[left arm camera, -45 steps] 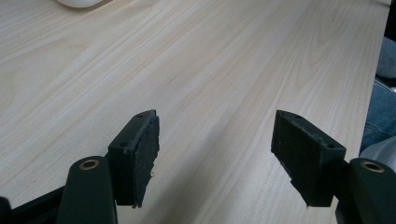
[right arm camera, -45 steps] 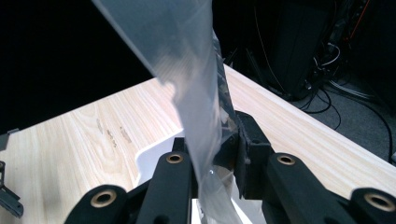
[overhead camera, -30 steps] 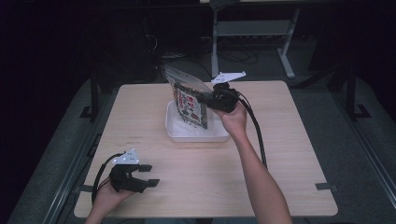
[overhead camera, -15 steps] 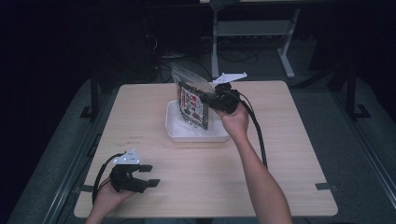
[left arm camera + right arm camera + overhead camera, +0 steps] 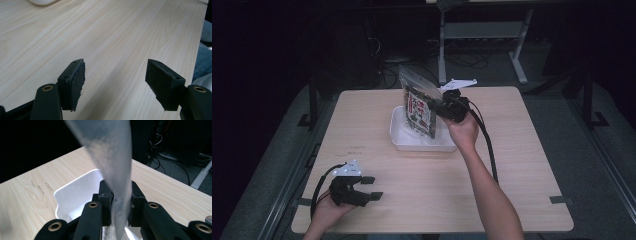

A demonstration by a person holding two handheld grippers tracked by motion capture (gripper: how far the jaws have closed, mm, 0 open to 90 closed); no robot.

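Bag (image 5: pixel 419 107) print in high view; right claw (image 5: pixel 119 202) pinching film.

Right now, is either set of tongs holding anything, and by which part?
The right tongs pinch the clear snack bag by its side edge, upright over the white tray. The left tongs stand open, holding nothing.

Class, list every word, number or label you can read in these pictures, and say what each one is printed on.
None can be read.
Printed bag held over the white tray by the right gripper: red and white print, too small and blurred.
Table: faint marks, illegible.
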